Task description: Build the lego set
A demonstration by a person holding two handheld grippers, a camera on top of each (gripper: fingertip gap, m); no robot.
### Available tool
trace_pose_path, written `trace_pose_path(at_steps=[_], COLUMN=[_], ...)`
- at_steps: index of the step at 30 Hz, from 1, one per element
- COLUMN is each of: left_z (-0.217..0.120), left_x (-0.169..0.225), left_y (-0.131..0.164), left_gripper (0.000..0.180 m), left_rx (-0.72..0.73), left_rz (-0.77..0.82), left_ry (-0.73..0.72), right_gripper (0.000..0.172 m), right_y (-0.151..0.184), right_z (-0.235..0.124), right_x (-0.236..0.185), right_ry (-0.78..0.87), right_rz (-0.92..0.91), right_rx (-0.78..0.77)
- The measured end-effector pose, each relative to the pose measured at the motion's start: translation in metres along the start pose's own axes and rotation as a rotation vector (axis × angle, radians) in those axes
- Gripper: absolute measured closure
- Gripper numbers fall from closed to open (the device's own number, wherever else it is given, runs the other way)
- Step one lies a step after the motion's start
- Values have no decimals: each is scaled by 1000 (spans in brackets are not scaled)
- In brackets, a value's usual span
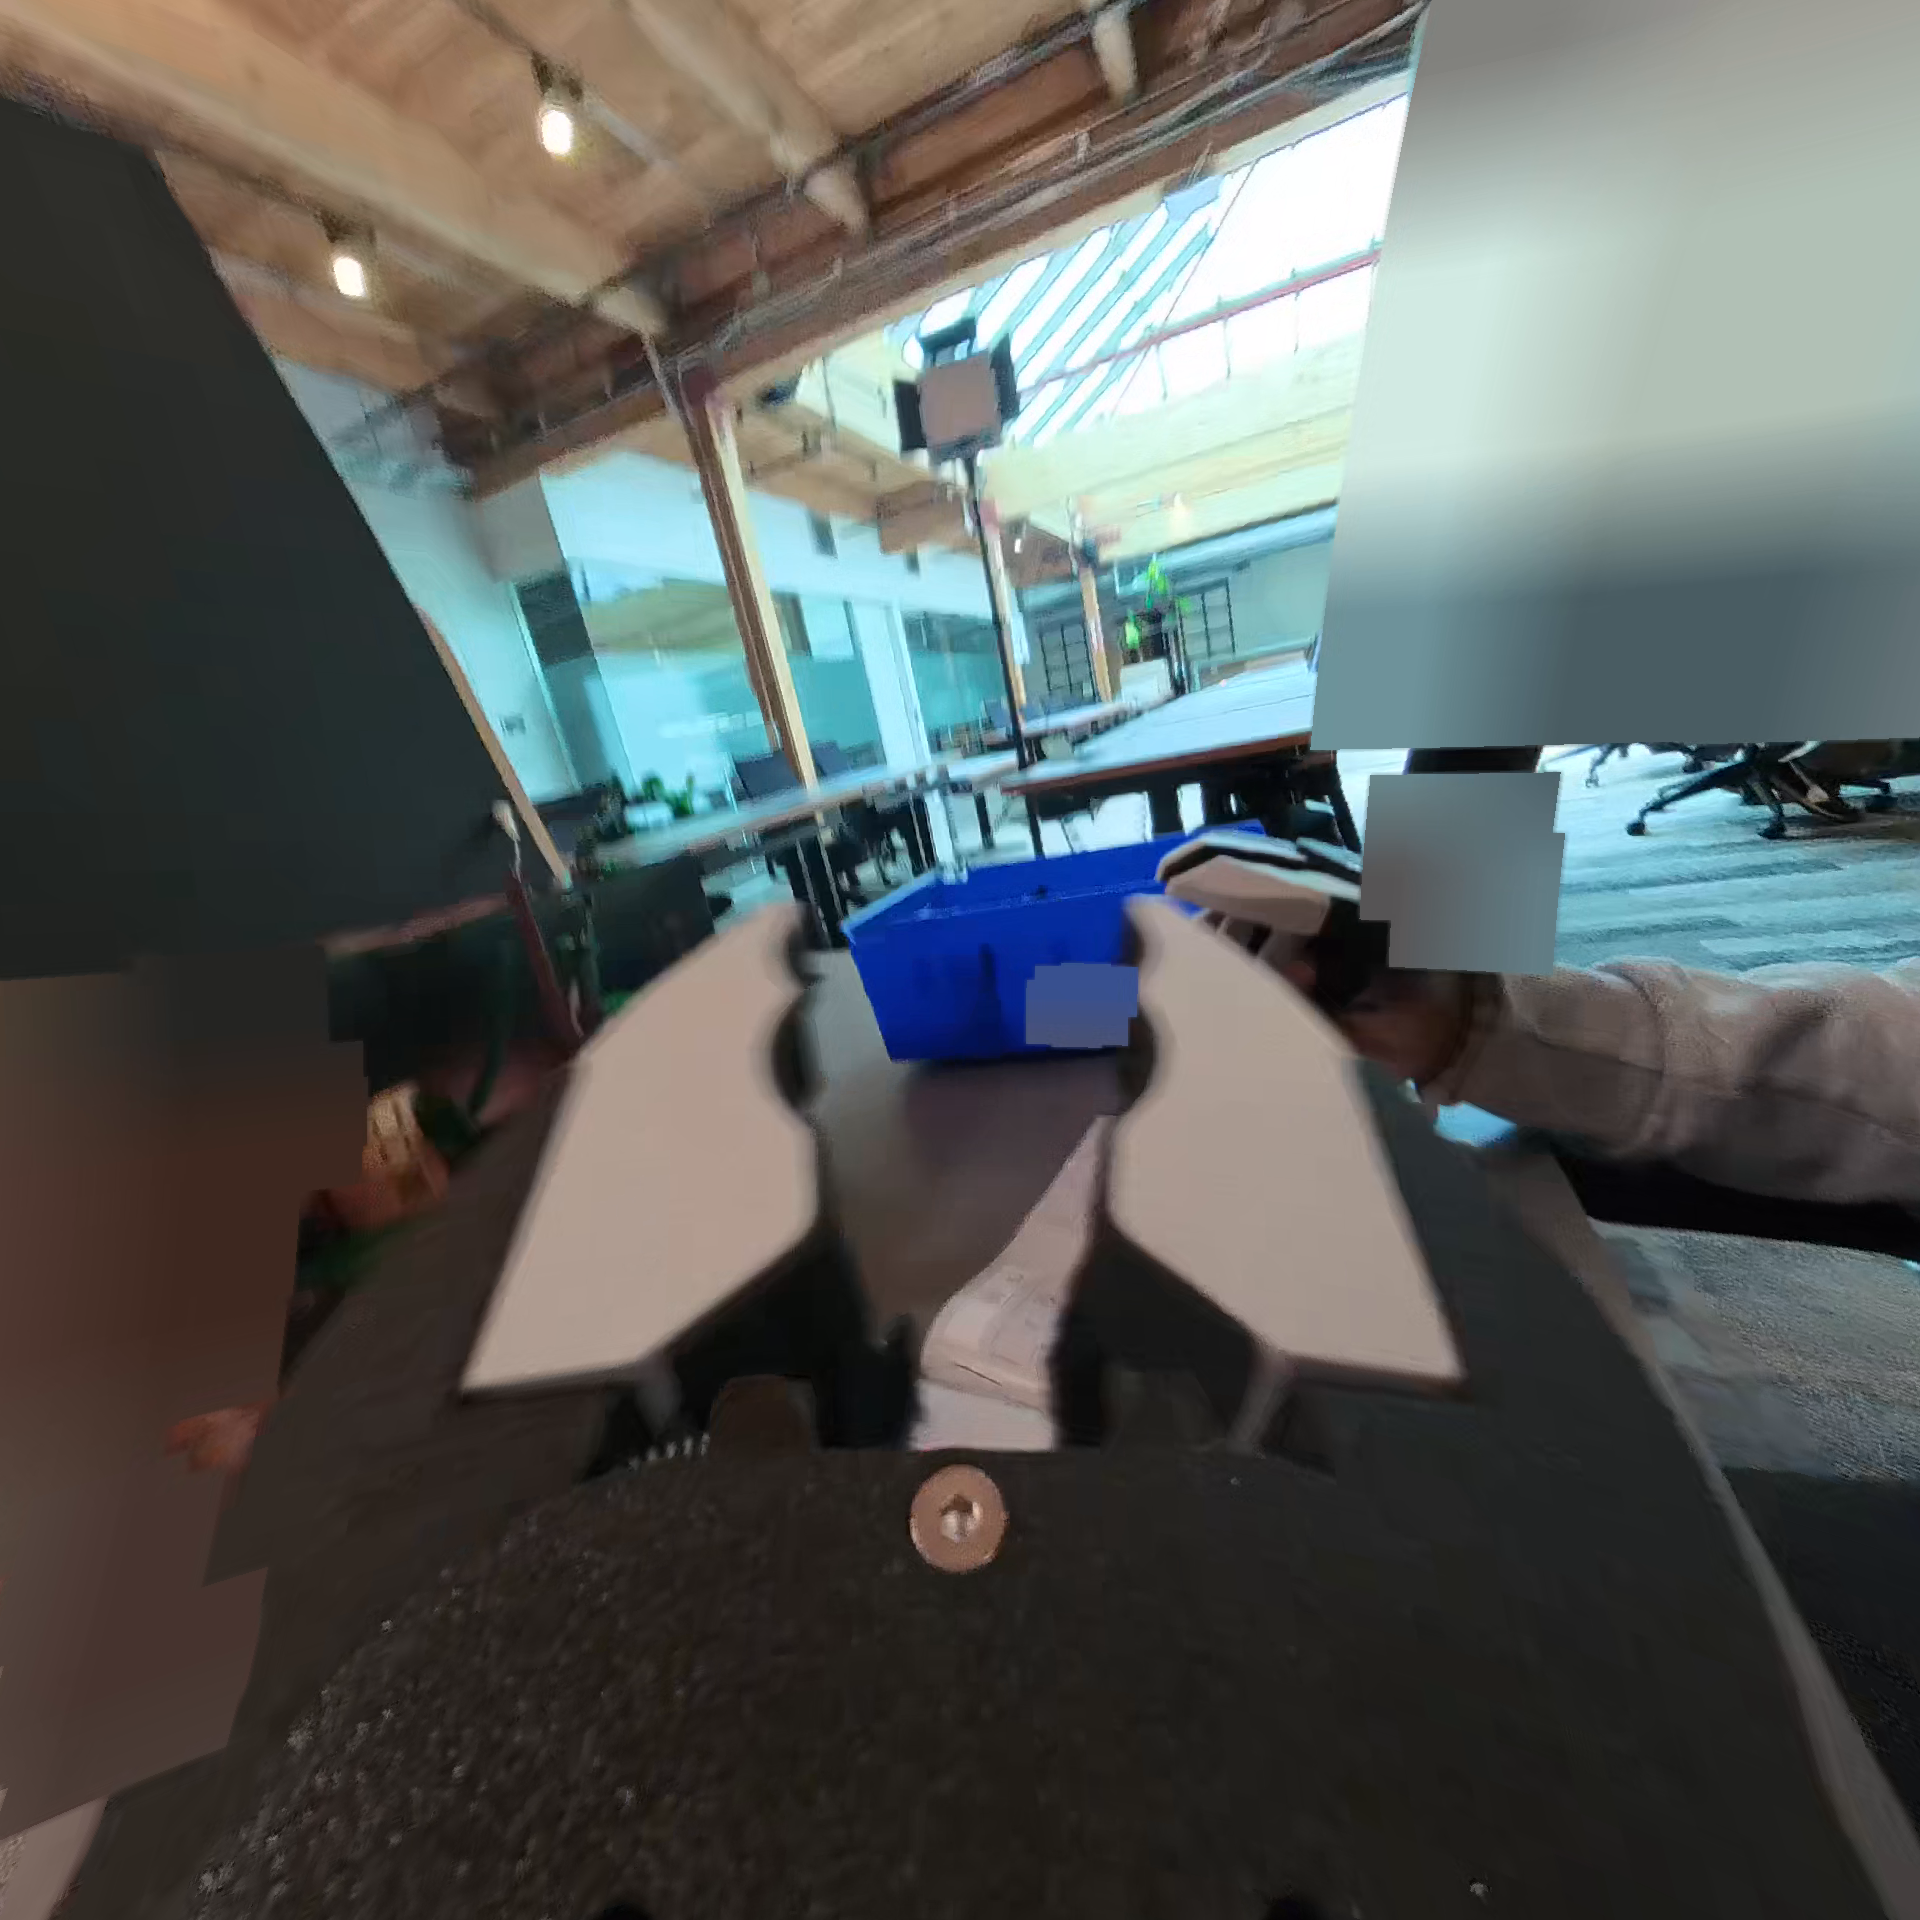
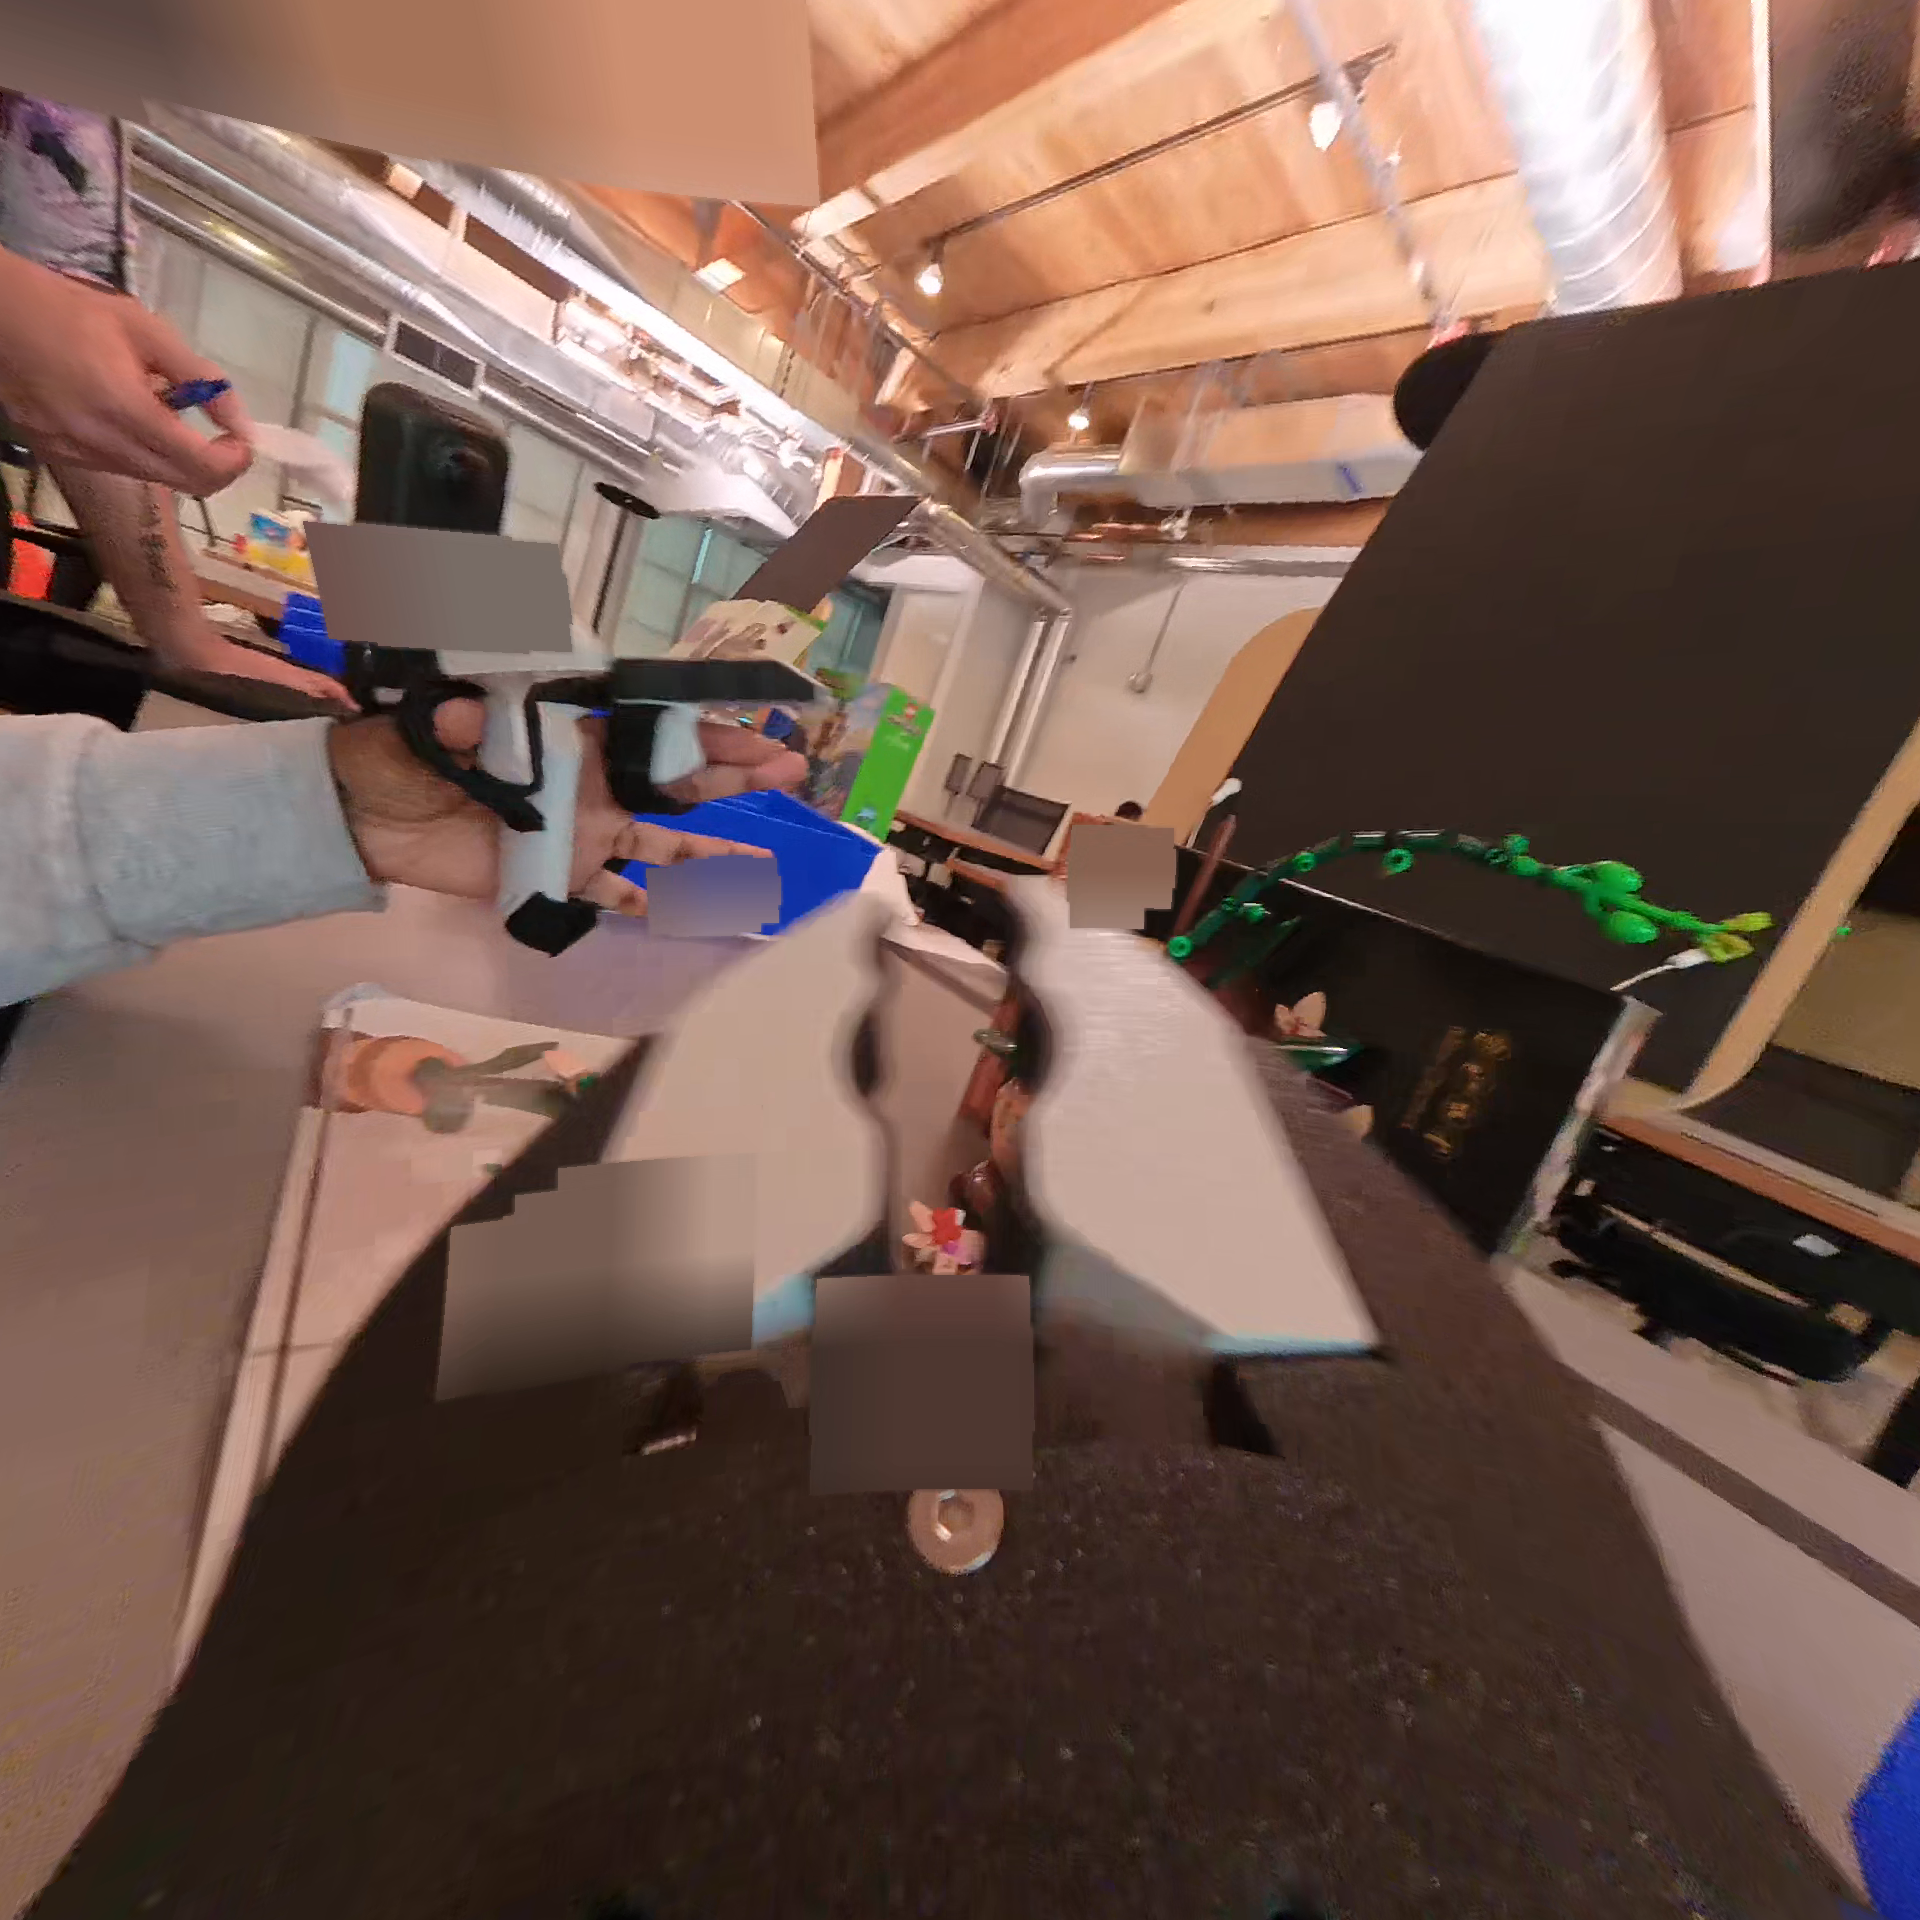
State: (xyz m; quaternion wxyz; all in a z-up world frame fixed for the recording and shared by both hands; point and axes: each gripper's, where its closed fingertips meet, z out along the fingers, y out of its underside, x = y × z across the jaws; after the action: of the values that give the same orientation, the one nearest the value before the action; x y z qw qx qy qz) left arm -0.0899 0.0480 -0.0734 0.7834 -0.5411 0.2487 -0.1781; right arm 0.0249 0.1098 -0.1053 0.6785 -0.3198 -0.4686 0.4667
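1. Far left in the right wrist view, another person's hand [image 2: 104, 395] pinches a small blue piece above a far table.
2. The left gripper [image 1: 966, 925] hovers over the grey table [image 1: 935, 1122]. Its fingers [image 1: 727, 1039] stand wide apart with nothing between them. Past the tips sits a blue bin [image 1: 966, 966], near but not touched.
3. A white booklet [image 2: 457, 1070] lies flat on the table near the left gripper's base, picture side up.
4. The bin stands at the table's far edge, open side up. What is in it cannot be made out.
5. The right gripper [image 2: 945, 925] is just right of the bin. Its fingers [image 2: 790, 1039] are only a narrow slit apart, and nothing shows clamped in that slit. The view is blurred.
6. Beyond its tips, off the table's right edge, a brick-built plant with an arching green stem [image 2: 1455, 852] rises beside a black box [image 2: 1455, 1070]. Neither gripper touches it.
7. Farthest right, a black board [image 2: 1610, 623] leans behind the box.
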Motion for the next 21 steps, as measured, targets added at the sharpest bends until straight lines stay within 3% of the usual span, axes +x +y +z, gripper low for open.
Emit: trace_pose_path(at_steps=[1,2,6,7,8,10,11,12,13,14,15,16,20,21], left_z=[-2,-4,-1,1,2,3,3,3,1,-2,-6,-10,-18,-20], left_x=[-1,-6,-2,-3,-4,-9,-14,-19,-23,-26,-30,-36,-51,-54], left_y=[-7,-13,10,12,13,18,22,26,28,27,22,18,28,27], left_gripper=[162,180,180,178,162,110,95,94,106,149,180,180,180,167], left_rx=[54,96,-41,-45,-39,-44,-60,-74,-77,-59,-22,11,-16,-2], left_rz=[31,44,99,110,103,82,86,101,125,155,180,185,209,221], left_ry=[-20,-63,-29,-46,-55,-85,-111,-138,-161,-181,-216,-257,-344,-371], right_gripper=[172,172,170,163,152,130,118,111,112,122,165,172,172,170], right_y=[0,1,10,11,12,15,16,17,18,18,14,10,20,21], right_z=[-2,-3,-4,-4,-4,-4,-4,-4,-5,-7,-10,-12,-10,-10], right_x=[4,7,8,7,6,8,9,11,13,16,17,18,21,22], right_ry=[24,43,48,45,41,52,60,64,75,90,97,106,128,140], right_rz=[-5,-8,-52,-62,-58,-22,-2,11,14,3,-32,-60,-69,-91], right_rx=[3,-4,-40,-31,-26,-12,-4,0,-2,-4,5,19,-36,-46])
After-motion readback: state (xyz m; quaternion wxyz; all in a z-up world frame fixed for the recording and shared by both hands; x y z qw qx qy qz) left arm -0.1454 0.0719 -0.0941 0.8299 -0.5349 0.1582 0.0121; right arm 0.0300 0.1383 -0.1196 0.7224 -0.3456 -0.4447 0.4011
